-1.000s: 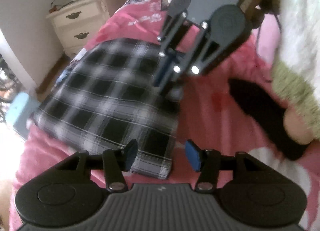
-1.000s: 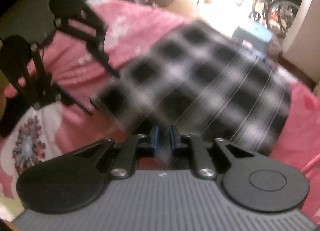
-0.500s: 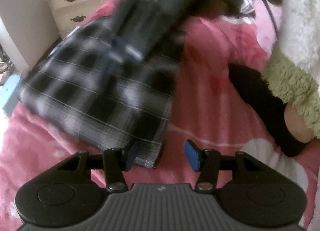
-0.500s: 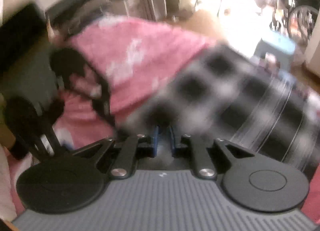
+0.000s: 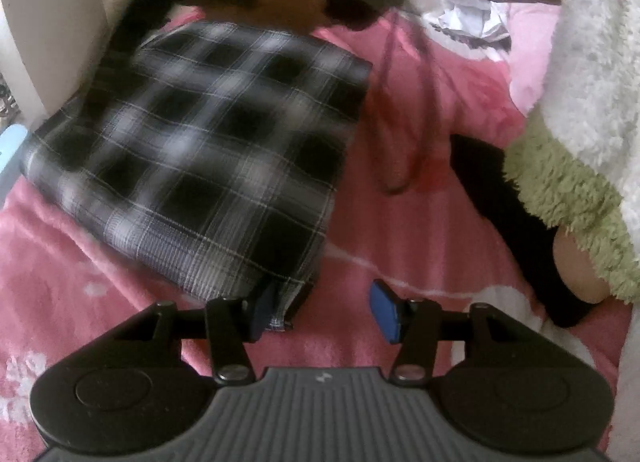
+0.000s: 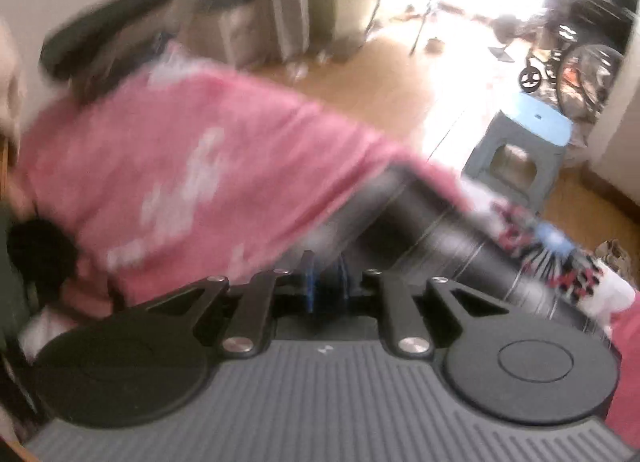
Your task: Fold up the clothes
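Observation:
A folded black-and-white plaid cloth [image 5: 208,150] lies flat on the pink blanket [image 5: 400,230]. My left gripper [image 5: 324,310] is open low over the blanket, and its left pad [image 5: 266,306] touches the cloth's near corner. The right pad stands clear of the cloth over bare blanket. My right gripper [image 6: 326,286] is shut to a narrow slit at the edge of the dark cloth [image 6: 440,246]. Blur hides whether any fabric sits in that slit. In the left wrist view a dark blur [image 5: 140,14] crosses the cloth's far left side.
A person's leg in a black sock [image 5: 512,214] and a fluffy green-and-white garment [image 5: 568,182] lie right of the cloth. Crumpled white paper [image 5: 468,18] sits at the back. Beyond the bed's edge are a blue stool [image 6: 524,142] and a wooden floor [image 6: 380,74].
My right gripper swept from the cloth's right edge across to its far left side. The left gripper sank a little towards the near corner, then held still. The cloth shifted slightly left.

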Demonstrator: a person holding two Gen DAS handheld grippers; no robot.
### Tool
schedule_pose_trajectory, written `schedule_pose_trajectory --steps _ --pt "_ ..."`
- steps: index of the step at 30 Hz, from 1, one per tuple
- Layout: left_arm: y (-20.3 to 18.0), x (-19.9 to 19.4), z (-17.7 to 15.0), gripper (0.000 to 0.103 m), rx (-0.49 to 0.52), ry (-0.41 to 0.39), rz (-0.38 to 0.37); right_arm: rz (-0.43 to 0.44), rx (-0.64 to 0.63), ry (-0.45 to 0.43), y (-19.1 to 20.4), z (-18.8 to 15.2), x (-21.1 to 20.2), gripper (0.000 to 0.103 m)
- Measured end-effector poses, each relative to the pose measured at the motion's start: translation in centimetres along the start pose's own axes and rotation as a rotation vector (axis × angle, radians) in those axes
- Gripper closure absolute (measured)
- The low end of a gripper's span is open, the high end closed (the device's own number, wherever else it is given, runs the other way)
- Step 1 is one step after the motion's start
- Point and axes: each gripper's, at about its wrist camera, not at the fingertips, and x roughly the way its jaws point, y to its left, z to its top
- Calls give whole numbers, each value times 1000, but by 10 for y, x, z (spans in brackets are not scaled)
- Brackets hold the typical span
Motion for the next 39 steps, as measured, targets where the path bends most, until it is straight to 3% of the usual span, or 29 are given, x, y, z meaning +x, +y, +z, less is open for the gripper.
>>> schedule_pose_trajectory --steps 2,4,6,11,16,21,26,33,37,39 --pt "1 0 -2 50 -5 0 -4 -47 48 -38 -9 8 13 92" --pt "0 0 -2 50 -5 2 0 -99 89 -11 -15 6 38 91" --pt "0 -1 -1 50 -5 7 1 -89 197 -12 -28 -4 46 92" --pt "0 -13 3 51 3 14 -7 -134 338 -101 -34 -8 -2 91" --pt "9 -40 10 52 -8 -61 14 -260 467 -206 -36 -52 -73 91" --pt "26 -45 33 52 -56 -82 106 -386 554 -180 -65 -98 -85 91" --pt "51 -36 54 52 -119 -93 184 -375 569 -150 -89 -114 -62 92" --pt "79 -9 68 52 -310 -84 206 -390 562 -226 -108 -102 -70 91" --pt "76 -3 66 51 -318 -73 213 -369 550 -158 -124 -104 -40 91" --pt "75 -3 65 51 -313 -71 214 -370 544 -174 -124 -99 -46 92"
